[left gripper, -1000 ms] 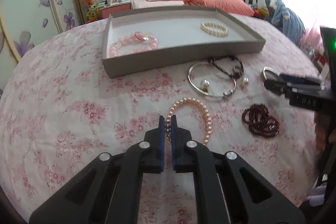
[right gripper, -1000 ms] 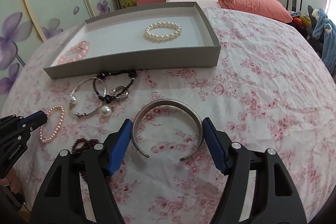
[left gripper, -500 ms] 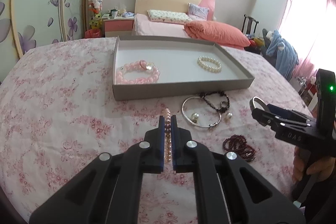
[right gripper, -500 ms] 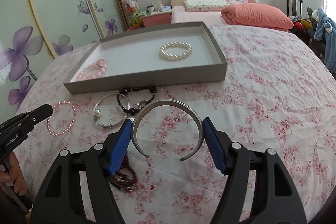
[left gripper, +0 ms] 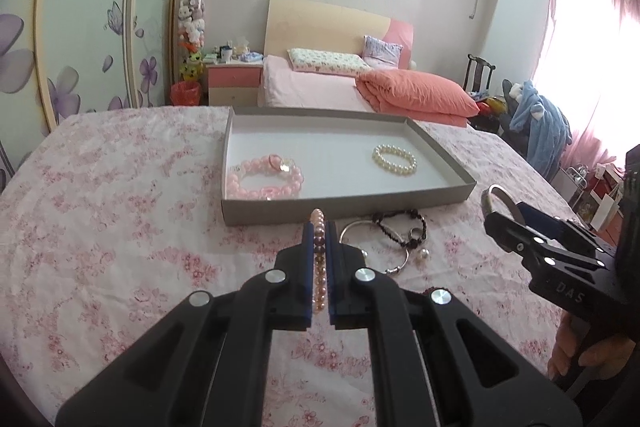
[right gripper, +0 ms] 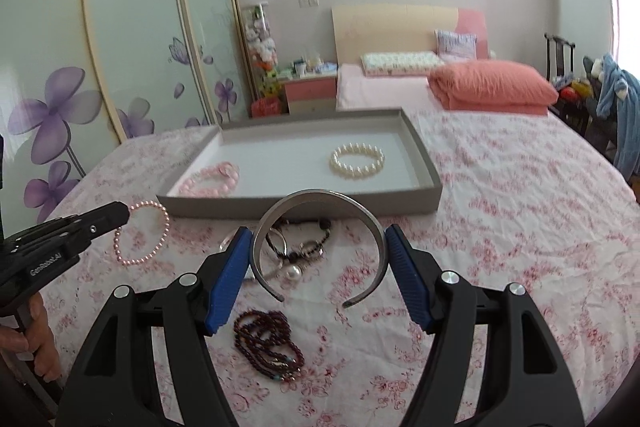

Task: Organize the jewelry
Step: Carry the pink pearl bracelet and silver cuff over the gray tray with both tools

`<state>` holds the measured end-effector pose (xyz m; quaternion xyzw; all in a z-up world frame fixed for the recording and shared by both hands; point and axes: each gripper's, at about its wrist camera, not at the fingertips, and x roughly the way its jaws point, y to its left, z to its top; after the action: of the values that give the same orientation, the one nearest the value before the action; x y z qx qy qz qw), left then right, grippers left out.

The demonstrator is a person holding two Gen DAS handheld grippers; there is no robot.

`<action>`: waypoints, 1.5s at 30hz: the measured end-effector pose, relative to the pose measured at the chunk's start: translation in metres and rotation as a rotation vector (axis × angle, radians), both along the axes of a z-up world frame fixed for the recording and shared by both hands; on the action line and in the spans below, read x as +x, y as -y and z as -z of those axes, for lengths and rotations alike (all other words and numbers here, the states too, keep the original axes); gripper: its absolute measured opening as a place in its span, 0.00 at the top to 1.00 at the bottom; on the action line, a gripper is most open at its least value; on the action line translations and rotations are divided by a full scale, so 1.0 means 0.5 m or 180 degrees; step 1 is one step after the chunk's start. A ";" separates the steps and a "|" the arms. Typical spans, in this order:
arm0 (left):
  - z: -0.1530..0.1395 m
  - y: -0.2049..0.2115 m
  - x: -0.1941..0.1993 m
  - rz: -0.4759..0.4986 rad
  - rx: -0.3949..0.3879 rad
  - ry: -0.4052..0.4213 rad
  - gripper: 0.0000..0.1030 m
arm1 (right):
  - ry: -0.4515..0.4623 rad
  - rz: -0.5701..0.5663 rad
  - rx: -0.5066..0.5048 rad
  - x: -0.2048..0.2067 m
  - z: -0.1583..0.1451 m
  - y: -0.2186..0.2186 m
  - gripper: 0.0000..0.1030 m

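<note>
My left gripper (left gripper: 319, 227) is shut on a pink pearl bracelet (left gripper: 319, 259), held edge-on above the floral cloth in front of the grey tray (left gripper: 344, 205); the bracelet hangs as a ring from it in the right wrist view (right gripper: 141, 234). My right gripper (right gripper: 320, 247) is shut on a silver cuff bangle (right gripper: 318, 199), its pads pressing the bangle's two sides, lifted above the cloth. The tray (right gripper: 304, 207) holds a pale pink bead bracelet (left gripper: 264, 177) at the left and a white pearl bracelet (left gripper: 394, 159) at the right.
On the cloth before the tray lie a thin silver bangle with pearls (left gripper: 394, 255), a black bead bracelet (left gripper: 400, 225) and a dark red bead bracelet (right gripper: 268, 345). A bed with an orange quilt (left gripper: 416, 95) stands beyond; wardrobe doors at the left.
Both grippers have risen from the cloth with their pieces. The pink pearl bracelet, flat on the cloth a second ago, now hangs from my left gripper. The tray looks farther below.
</note>
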<state>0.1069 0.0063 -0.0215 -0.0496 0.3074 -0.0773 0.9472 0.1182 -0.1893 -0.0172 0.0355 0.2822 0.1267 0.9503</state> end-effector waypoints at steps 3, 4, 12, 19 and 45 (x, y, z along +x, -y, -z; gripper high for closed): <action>-0.010 0.007 -0.004 -0.0025 0.0052 0.0067 0.94 | 0.0162 -0.0007 -0.0040 -0.012 -0.014 -0.006 0.34; -0.014 0.008 -0.006 -0.0029 0.0066 0.0087 0.94 | 0.0191 -0.0009 -0.0044 -0.014 -0.016 -0.007 0.34; -0.037 0.020 -0.010 -0.0061 0.0153 0.0240 0.94 | 0.0364 0.0005 -0.0045 -0.022 -0.031 -0.007 0.34; -0.077 0.029 -0.007 -0.0112 0.0235 0.0461 0.94 | 0.0682 0.0113 -0.0070 -0.032 -0.065 -0.005 0.34; -0.127 0.060 0.103 -0.0308 0.0429 0.0684 0.94 | 0.1207 0.0369 -0.0118 0.055 -0.122 -0.002 0.34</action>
<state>0.1582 -0.0236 0.0422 0.0079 0.2059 -0.0156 0.9784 0.1460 -0.1881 0.0438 0.0097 0.0978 0.0710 0.9926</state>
